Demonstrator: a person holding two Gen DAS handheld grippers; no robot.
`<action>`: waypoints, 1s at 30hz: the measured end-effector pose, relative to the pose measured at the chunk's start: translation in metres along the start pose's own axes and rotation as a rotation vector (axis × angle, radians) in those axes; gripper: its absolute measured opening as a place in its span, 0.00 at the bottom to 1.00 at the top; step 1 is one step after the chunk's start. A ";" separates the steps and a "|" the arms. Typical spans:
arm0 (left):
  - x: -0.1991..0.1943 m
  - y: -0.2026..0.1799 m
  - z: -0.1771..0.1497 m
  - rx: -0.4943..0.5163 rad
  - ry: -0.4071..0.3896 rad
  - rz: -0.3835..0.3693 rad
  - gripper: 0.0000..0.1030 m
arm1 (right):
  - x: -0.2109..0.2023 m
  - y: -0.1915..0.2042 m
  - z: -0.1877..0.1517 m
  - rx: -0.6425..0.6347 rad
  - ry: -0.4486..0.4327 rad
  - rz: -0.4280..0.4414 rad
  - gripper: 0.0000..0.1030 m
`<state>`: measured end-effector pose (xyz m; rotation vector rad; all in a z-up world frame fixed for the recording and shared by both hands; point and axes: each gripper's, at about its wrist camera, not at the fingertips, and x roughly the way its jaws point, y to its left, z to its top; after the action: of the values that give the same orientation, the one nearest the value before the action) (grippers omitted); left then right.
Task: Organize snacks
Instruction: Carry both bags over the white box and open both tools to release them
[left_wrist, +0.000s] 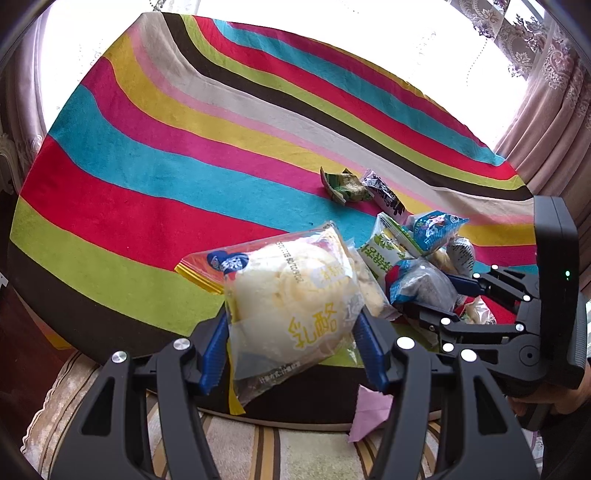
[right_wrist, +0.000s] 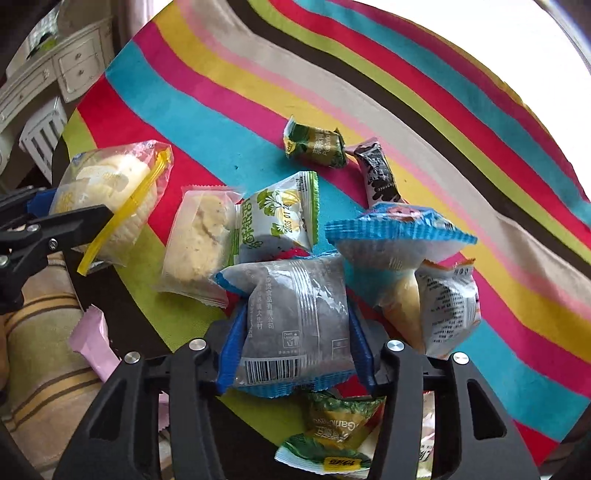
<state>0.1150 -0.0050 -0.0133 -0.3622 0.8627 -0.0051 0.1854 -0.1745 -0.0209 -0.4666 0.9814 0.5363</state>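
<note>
My left gripper (left_wrist: 291, 328) is shut on a clear bag with a pale yellow cheese bun (left_wrist: 291, 295), held above the near edge of the striped cloth (left_wrist: 166, 147); the bag also shows in the right wrist view (right_wrist: 110, 199). My right gripper (right_wrist: 297, 332) is shut on a grey snack pack with blue ends (right_wrist: 295, 317), seen in the left wrist view too (left_wrist: 421, 288). A pile of snack packs lies beside it: a green-white pack (right_wrist: 284, 218), a pale cake pack (right_wrist: 199, 243) and a blue-white pack (right_wrist: 395, 240).
A small green pack (right_wrist: 317, 146) and a dark bar (right_wrist: 376, 173) lie farther out on the cloth. A green-yellow pack (right_wrist: 332, 439) lies under my right gripper. A pink wrapper (right_wrist: 92, 343) hangs at the cloth's near edge. A white dresser (right_wrist: 55, 70) stands at the left.
</note>
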 end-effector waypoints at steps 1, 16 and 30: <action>-0.001 -0.001 0.000 0.002 -0.005 -0.001 0.59 | -0.005 -0.001 -0.005 0.030 -0.020 0.005 0.47; -0.031 -0.021 -0.007 0.042 -0.067 -0.012 0.59 | -0.077 -0.022 -0.071 0.377 -0.173 0.076 0.47; -0.051 -0.077 -0.034 0.154 -0.046 -0.091 0.59 | -0.119 -0.051 -0.134 0.544 -0.229 0.069 0.47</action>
<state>0.0672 -0.0805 0.0286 -0.2562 0.7942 -0.1466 0.0770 -0.3185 0.0251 0.1140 0.8795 0.3529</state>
